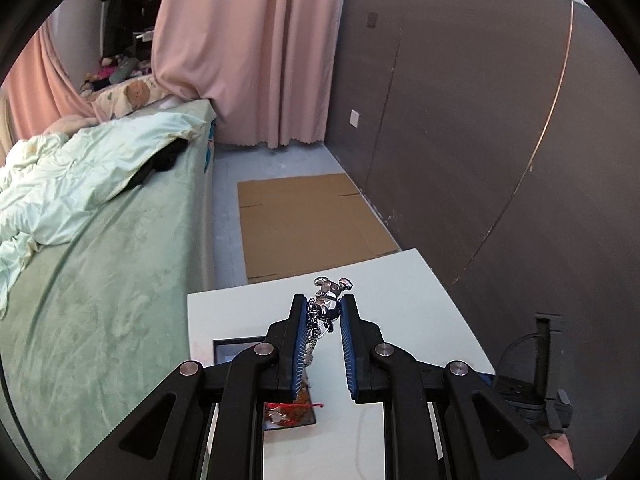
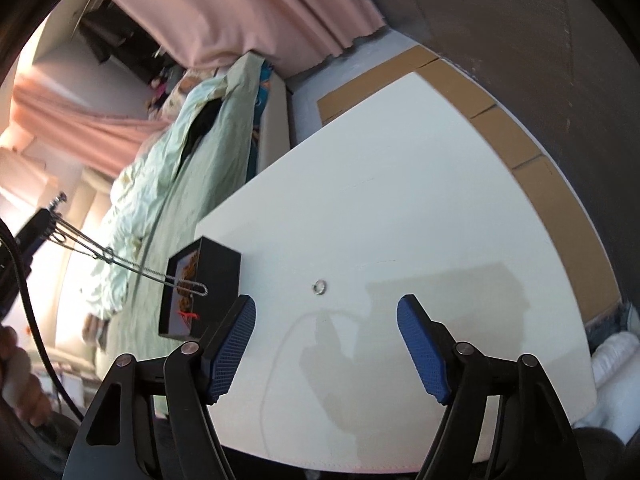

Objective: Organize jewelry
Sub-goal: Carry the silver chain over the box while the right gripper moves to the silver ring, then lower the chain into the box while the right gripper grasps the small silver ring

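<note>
My left gripper [image 1: 324, 308] is shut on a silver necklace with a shiny figure pendant [image 1: 330, 298]; its chain [image 2: 120, 262] hangs down into a black jewelry box [image 2: 208, 280] on the white table [image 2: 400, 180]. In the left wrist view the box [image 1: 288, 412] shows below the jaws, with orange pieces and a red string inside. A small silver ring [image 2: 319, 287] lies on the table ahead of my right gripper [image 2: 326, 312], which is open and empty, low over the table. A thin pale chain [image 2: 280, 344] curves on the table beneath it.
A bed with a green sheet and pale duvet [image 1: 80, 208] runs along the table's left. Flat cardboard [image 1: 308, 224] lies on the floor beyond the table. A dark wall [image 1: 480, 140] stands on the right, pink curtains [image 1: 248, 52] behind.
</note>
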